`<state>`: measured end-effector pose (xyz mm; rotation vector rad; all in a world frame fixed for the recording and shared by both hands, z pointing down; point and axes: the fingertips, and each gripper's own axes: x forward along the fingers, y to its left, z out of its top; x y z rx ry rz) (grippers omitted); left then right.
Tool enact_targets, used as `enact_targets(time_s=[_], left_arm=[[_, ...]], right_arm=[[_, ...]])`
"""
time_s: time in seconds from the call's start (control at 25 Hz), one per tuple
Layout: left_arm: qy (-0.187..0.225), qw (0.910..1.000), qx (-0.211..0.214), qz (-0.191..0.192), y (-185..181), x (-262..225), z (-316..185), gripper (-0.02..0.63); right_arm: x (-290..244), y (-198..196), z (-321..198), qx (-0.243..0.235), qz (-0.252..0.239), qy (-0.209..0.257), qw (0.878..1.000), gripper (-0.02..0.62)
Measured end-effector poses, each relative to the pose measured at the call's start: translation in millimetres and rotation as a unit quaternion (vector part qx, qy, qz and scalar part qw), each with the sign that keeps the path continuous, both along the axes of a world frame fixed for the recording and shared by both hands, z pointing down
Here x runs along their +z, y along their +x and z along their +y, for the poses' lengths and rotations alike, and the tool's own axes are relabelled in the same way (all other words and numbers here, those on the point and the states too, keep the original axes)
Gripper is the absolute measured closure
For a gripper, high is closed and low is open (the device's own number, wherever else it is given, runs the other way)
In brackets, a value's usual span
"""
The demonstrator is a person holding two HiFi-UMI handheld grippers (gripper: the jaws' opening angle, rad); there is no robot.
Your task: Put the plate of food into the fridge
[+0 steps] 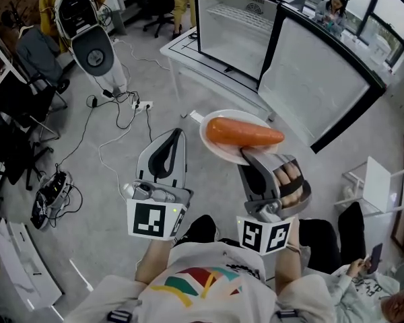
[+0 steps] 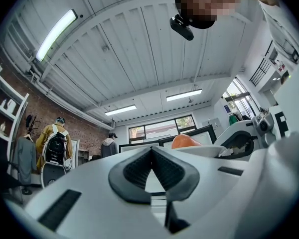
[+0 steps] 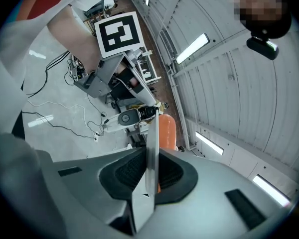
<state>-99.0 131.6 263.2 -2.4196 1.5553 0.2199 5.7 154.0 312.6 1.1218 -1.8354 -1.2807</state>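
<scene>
The white plate (image 1: 221,152) carries one thing, an orange carrot (image 1: 242,132) lying lengthwise across it with the tapered end toward the right. The plate is in the air over the floor, on the near side of the white tabletop (image 1: 182,49), roughly in line with the fridge's opening. On that tabletop stands the small fridge (image 1: 203,19), its front close to the tabletop's near edge. Its door (image 1: 320,79) is swung wide to the right, and inside the white cavity a wire shelf (image 1: 239,17) shows.

The right tongs (image 1: 249,155) are clamped on the plate's near rim. In the right gripper view the plate (image 3: 152,148) stands edge-on between the two dark pads, which press on it from both sides, with the carrot (image 3: 167,131) showing past the rim.

The left tongs (image 1: 172,136) hang just to the left of the plate, apart from it. Their pads meet at the tips and nothing sits between them.

Each gripper's cube bears black-and-white square markers — no readable words.
</scene>
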Motion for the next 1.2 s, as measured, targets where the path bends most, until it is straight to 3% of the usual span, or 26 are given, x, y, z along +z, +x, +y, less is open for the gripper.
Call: enact_targets(time_s=[0.32, 0.48, 0.76, 1.0, 1.2], left_arm=[[-0.013, 0.9999, -0.004, 0.0, -9, 13, -55, 0.6], [-0.011, 0.9999, -0.002, -0.003, 5, 15, -112, 0.6], [-0.035, 0.9993, 0.011, -0.003, -3, 8, -221, 0.6], [-0.017, 0.9993, 0.032, -0.003, -23, 7, -302, 0.6], [-0.012, 0.9987, 0.05, -0.001, -18, 2, -380, 0.6]], right_arm=[[9, -7, -59, -0.003, 0.006, -0.007, 1.0, 0.555], [13, 5, -116, -0.002, 0.004, -0.009, 1.0, 0.555], [2, -3, -221, 0.004, 0.007, -0.024, 1.0, 0.555], [5, -22, -298, 0.03, 0.006, -0.016, 0.999, 0.555], [1, -18, -371, 0.051, 0.011, -0.011, 0.999, 0.555]])
